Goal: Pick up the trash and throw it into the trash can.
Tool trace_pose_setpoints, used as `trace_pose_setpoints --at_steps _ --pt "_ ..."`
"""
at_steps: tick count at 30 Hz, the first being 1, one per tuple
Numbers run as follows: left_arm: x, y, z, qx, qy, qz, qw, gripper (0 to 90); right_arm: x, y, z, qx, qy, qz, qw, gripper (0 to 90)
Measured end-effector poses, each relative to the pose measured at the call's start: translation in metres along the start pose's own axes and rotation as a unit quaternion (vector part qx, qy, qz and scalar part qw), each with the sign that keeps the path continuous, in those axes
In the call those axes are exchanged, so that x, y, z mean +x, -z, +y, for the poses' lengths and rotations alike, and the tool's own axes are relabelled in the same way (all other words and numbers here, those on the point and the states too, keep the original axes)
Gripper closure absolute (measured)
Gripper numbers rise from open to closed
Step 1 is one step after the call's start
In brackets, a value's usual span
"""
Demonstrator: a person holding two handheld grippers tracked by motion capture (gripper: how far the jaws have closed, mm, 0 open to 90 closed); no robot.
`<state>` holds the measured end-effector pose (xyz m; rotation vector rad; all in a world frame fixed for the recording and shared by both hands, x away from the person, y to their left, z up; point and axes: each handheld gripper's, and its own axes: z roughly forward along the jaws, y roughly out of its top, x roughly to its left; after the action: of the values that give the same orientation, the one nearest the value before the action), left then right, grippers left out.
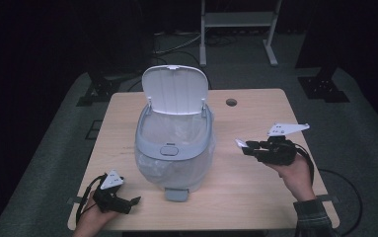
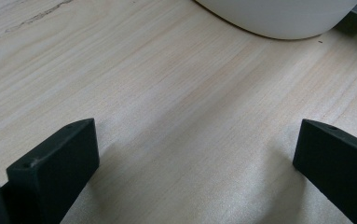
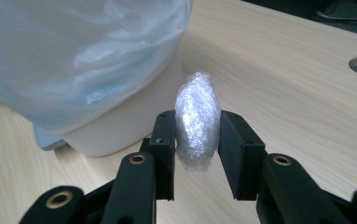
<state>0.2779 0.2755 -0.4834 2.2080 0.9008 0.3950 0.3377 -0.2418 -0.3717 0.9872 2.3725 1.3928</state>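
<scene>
dark studio floor surrounds a pale wooden table point(image 1: 255, 111) where a white pedal bin point(image 1: 174, 153) stands at centre, its lid point(image 1: 175, 89) tipped up at the far side and a clear liner bag point(image 3: 73, 56) draped over its rim. at right, the right gripper point(image 3: 197, 133) is clamped on a crumpled wad of clear plastic wrap point(image 3: 196, 119), held above the tabletop just beside the bin's wall. at near left, the left gripper point(image 2: 197, 158) rests low over bare wood with its jaws spread wide and nothing between them, the bin's base just beyond. by the look of it, the pick-up is done and the bin stands ready; what is left is to carry the wad over the rim, drop it into the liner and perhaps shut the lid.
</scene>
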Motion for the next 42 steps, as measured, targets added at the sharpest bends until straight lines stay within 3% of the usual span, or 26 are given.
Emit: trace_pose_setpoints --at_steps 25,42 --pt "0.0 0.0 0.0 0.0 0.0 0.0 1.0 0.0 0.018 0.031 0.035 -0.041 0.031 0.046 0.9976 67.0" --pt "0.0 0.0 0.0 -0.001 0.0 0.0 1.0 0.0 0.028 0.048 0.07 -0.081 0.05 0.078 0.9924 66.9"
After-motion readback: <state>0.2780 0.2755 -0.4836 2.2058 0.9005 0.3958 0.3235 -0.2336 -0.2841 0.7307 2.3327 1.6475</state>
